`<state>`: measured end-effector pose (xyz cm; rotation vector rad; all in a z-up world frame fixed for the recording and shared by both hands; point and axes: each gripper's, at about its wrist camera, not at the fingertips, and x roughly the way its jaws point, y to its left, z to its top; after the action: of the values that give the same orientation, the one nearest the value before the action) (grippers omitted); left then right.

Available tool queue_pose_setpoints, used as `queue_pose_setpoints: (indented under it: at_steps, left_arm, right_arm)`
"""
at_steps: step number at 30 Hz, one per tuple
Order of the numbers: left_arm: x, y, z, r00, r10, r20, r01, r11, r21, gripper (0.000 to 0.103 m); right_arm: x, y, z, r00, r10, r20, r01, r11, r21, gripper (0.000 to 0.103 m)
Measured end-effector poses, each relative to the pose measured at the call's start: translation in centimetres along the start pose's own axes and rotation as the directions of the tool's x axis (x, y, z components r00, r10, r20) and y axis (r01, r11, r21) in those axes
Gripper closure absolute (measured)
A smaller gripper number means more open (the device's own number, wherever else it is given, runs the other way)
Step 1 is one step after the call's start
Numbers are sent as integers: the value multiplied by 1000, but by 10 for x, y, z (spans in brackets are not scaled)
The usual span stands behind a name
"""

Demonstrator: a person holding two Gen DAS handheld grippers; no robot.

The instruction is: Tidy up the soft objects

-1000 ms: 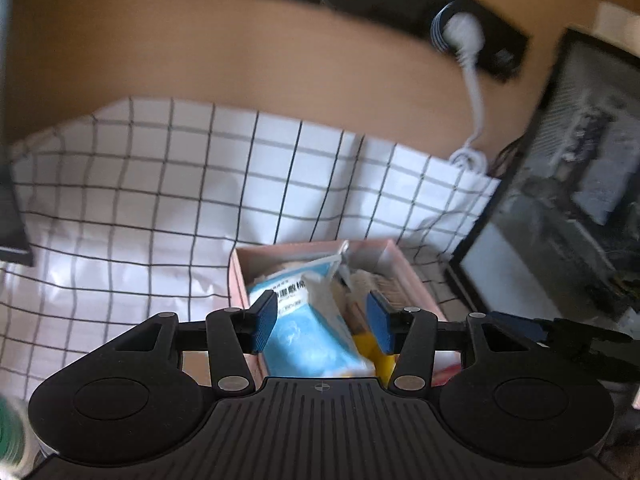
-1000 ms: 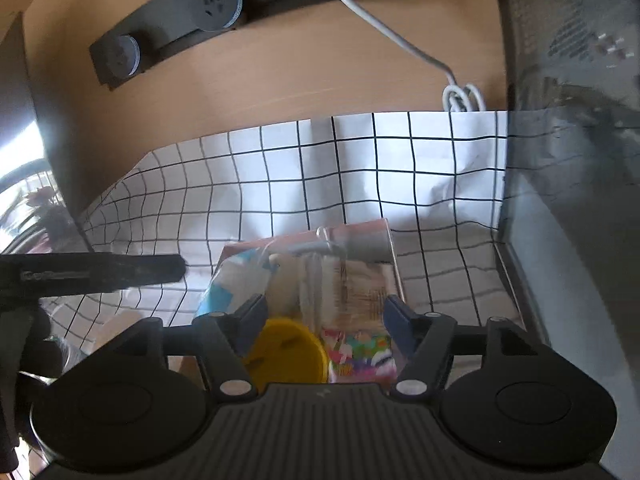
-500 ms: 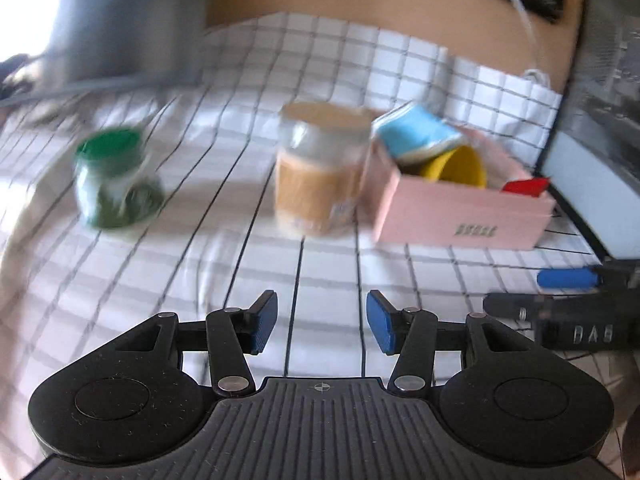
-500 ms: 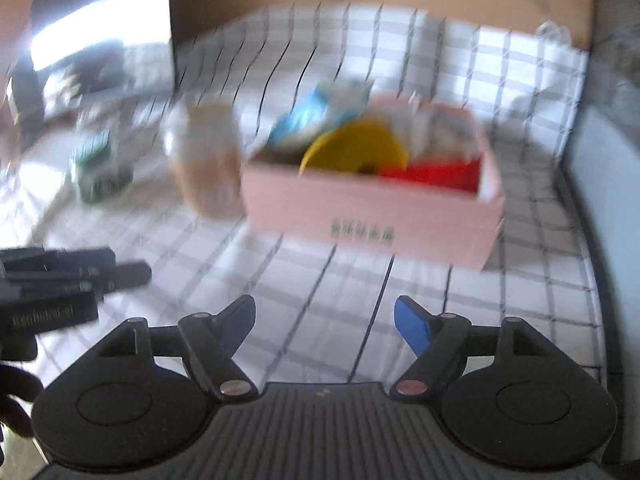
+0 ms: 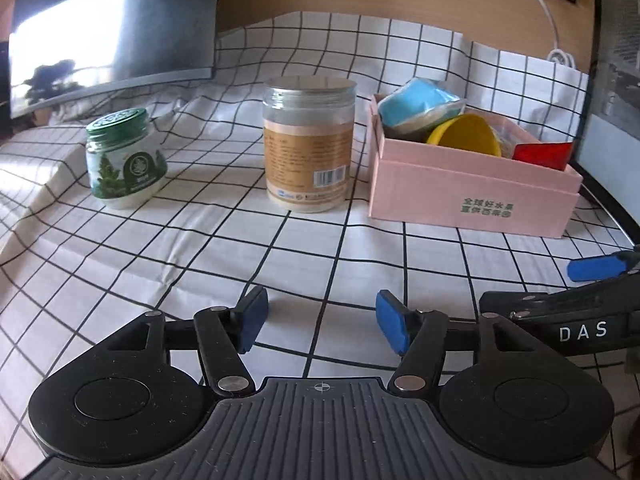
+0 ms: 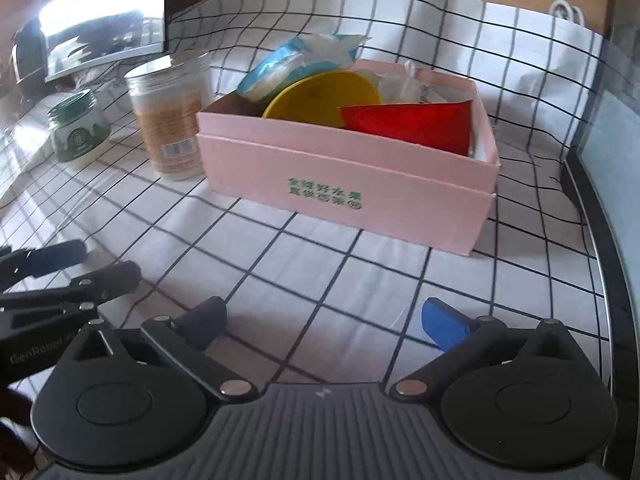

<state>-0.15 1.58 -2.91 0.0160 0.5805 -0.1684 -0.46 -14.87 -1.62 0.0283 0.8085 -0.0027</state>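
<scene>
A pink box (image 5: 472, 192) (image 6: 348, 184) stands on the checked cloth, filled with a blue soft packet (image 5: 416, 104) (image 6: 296, 60), a yellow bowl (image 5: 468, 134) (image 6: 320, 96), a red pouch (image 5: 544, 154) (image 6: 412, 124) and clear bags. My left gripper (image 5: 318, 322) hovers low over the cloth in front of the box, jaws opening, nothing between them. My right gripper (image 6: 328, 322) sits to its right, also near the cloth and short of the box, jaws opening wide and empty. Each gripper shows at the edge of the other's view.
A tall clear jar (image 5: 308, 144) (image 6: 170, 120) with a tan label stands just left of the box. A green-lidded jar (image 5: 126, 160) (image 6: 78, 132) stands further left. A dark monitor (image 5: 112, 36) rises at the back left, another screen (image 5: 616, 60) at the right, and a white cable (image 5: 548, 12) hangs behind.
Both grippers have come down and back from above the box to just over the cloth in front of it. Their jaws stand wider than before.
</scene>
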Motion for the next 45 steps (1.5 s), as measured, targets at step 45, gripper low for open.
queue_pose_setpoints:
  at_steps: [45]
  left_arm:
    - [-4, -9, -5, 999, 41, 7, -41, 999, -2, 40]
  right_arm:
    - [-5, -4, -12, 996, -9, 86, 8, 1000, 11, 0]
